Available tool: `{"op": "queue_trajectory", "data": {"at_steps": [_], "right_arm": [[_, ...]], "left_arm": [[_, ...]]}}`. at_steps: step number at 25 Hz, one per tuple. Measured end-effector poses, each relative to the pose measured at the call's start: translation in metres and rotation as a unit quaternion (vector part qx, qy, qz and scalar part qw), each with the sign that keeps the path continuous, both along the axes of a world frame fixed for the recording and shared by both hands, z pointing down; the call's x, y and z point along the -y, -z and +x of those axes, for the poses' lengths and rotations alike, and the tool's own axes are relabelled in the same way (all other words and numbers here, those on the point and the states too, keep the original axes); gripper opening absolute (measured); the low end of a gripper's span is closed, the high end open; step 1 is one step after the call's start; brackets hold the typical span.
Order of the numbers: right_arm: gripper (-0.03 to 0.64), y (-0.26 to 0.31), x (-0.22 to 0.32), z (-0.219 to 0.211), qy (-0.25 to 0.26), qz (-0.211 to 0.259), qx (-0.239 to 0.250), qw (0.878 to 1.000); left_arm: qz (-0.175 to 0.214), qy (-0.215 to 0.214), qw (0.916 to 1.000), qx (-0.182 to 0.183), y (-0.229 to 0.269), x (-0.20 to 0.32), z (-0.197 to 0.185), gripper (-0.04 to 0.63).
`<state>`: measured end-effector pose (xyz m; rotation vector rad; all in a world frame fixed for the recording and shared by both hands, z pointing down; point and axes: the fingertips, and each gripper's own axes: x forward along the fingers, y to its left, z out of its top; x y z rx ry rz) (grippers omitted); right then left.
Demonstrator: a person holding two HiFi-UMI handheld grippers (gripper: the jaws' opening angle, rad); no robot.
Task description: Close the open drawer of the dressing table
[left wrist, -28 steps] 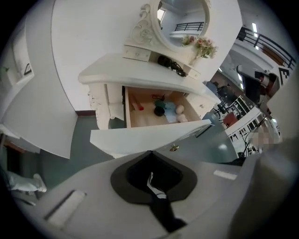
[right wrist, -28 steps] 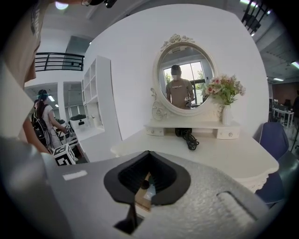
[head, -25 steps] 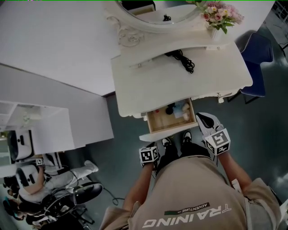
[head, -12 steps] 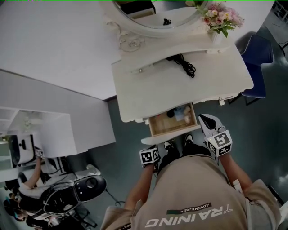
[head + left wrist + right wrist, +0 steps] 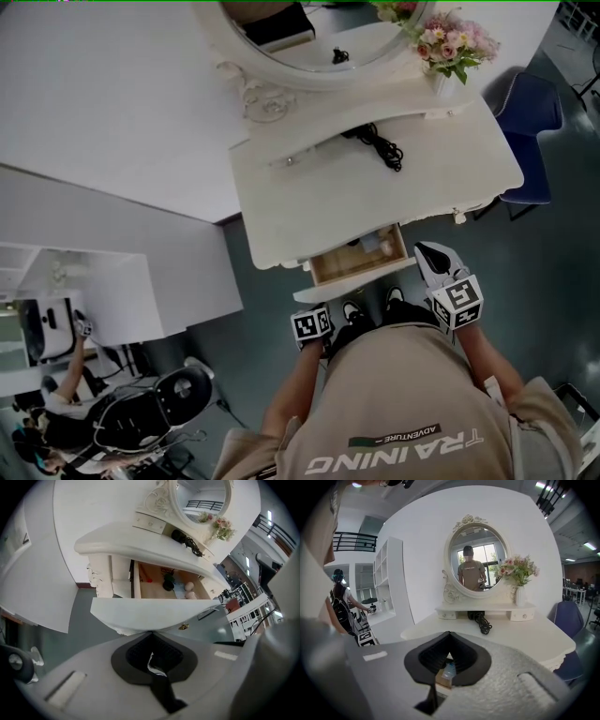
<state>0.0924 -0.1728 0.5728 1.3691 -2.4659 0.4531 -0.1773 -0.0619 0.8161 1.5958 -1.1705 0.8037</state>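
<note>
The person's beige shirt (image 5: 412,384) carries the only legible print, seen upside down in the head view. Large white letters spell "TRAINING". Just beside them, a small dark strip reads "ADVENTURE" in lighter letters.

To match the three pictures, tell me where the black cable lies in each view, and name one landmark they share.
Head view: black cable on the dressing table top, upper middle.
Left gripper view: cable upper middle, on the tabletop.
Right gripper view: cable at centre, on the tabletop.
Shared landmark: pink flowers, right of the cable in every view.
</note>
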Motion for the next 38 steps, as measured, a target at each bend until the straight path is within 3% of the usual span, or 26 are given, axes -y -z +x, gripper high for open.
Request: {"op": "queue_trajectory", "data": {"at_steps": [12, 25, 38], "right_arm": [[0.003, -0.008, 0.001, 0.01, -0.023, -0.016, 0.005, 1.0], [0.003, -0.01, 0.029, 0.004, -0.027, -0.025, 0.014, 0.999], [0.003, -0.006, 0.033, -0.005, -0.039, -0.024, 0.008, 0.999]], "left_arm": [[0.008, 0.013, 0.9999, -0.007, 0.002, 0.029, -0.004, 0.018], [0.009, 0.0, 0.9999, -0.005, 0.004, 0.071, -0.007, 0.018], [0.033, -0.017, 0.9993, -0.007, 0.005, 0.12, -0.012, 0.018]]}}
